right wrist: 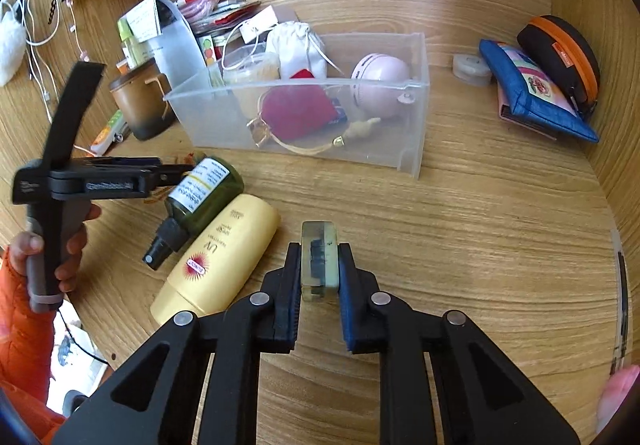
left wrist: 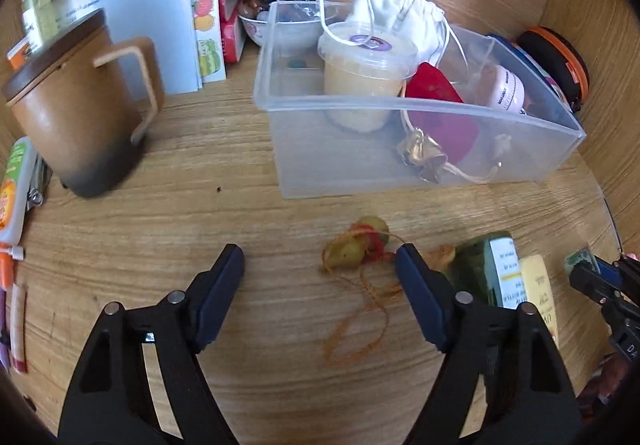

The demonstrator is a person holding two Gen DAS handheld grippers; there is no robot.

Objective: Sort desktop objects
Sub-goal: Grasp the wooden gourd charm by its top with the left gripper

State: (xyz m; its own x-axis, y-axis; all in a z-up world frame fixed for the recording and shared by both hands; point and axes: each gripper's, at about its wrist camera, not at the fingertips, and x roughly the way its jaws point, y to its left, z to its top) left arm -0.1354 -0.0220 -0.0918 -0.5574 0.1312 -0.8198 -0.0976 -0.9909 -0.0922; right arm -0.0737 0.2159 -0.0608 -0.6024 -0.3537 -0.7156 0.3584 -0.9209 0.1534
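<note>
My left gripper (left wrist: 320, 257) is open above the wooden desk, with a green bead charm on an orange string (left wrist: 360, 245) lying between its fingertips. My right gripper (right wrist: 319, 259) is shut on a small translucent yellowish block (right wrist: 319, 259) held just above the desk. A clear plastic bin (left wrist: 400, 141) (right wrist: 304, 113) stands behind, holding a lidded tub (left wrist: 366, 73), a white drawstring pouch (left wrist: 400, 17), a red pouch (right wrist: 298, 111) and a pink round device (right wrist: 380, 83). A green spray bottle (right wrist: 200, 193) and a yellow sunscreen tube (right wrist: 218, 261) lie left of my right gripper.
A brown lidded mug (left wrist: 76, 105) stands at the left with boxes and papers (left wrist: 132, 5) behind it. A blue pouch (right wrist: 528, 85) and an orange-trimmed black case (right wrist: 564, 57) lie at the back right. Wooden walls enclose the desk at the back and right.
</note>
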